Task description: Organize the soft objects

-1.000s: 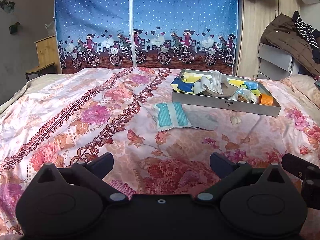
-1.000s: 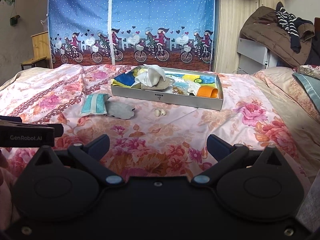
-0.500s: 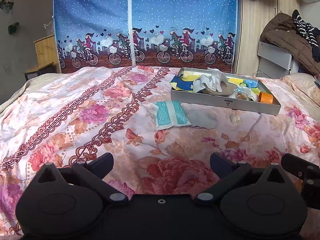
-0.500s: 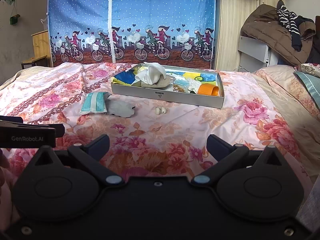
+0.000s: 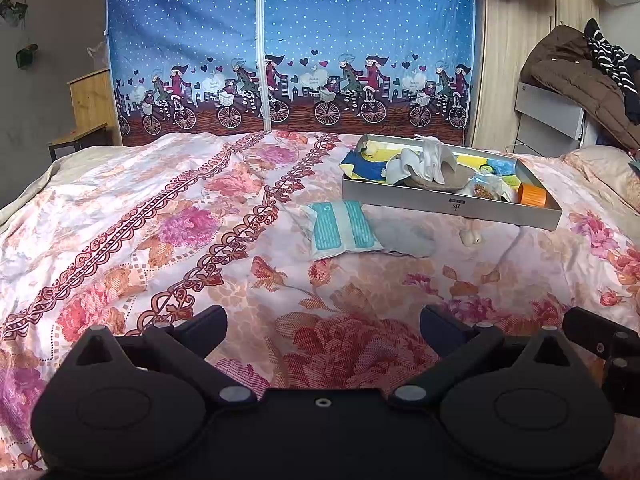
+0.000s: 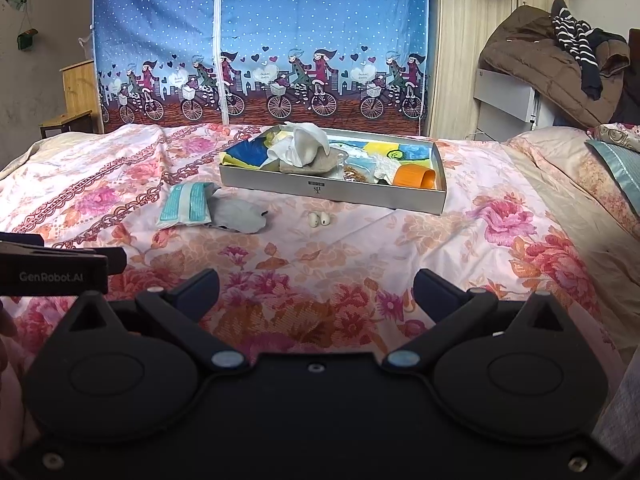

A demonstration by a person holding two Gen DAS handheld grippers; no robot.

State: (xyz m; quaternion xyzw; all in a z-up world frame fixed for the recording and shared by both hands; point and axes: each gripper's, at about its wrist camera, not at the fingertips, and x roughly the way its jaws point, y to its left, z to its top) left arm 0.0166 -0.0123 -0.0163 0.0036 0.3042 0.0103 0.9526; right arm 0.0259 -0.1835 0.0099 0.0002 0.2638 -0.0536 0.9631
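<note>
A grey tray (image 5: 448, 202) (image 6: 332, 193) lies on the floral bedspread, holding a white cloth (image 5: 430, 156) (image 6: 306, 145), a blue and yellow sheet, a small bag and an orange cup (image 5: 532, 195) (image 6: 414, 177). In front of it lie a teal-striped white packet (image 5: 340, 229) (image 6: 186, 205), a grey cloth (image 5: 404, 237) (image 6: 238, 216) and two small white pieces (image 5: 470, 237) (image 6: 319, 219). My left gripper (image 5: 322, 322) and right gripper (image 6: 316, 286) both stand open and empty, low over the bedspread, well short of these things.
A blue bicycle-print curtain (image 5: 288, 48) hangs behind the bed. Left of it stands a wooden cabinet (image 5: 90, 100). At the right a brown coat (image 6: 548, 64) lies on a white unit and pillows (image 6: 616, 160) sit at the bed's edge. Each gripper shows at the other view's edge.
Both views have crept slightly closer to the tray and tilted a little; nothing on the bed has moved, and both grippers stay open.
</note>
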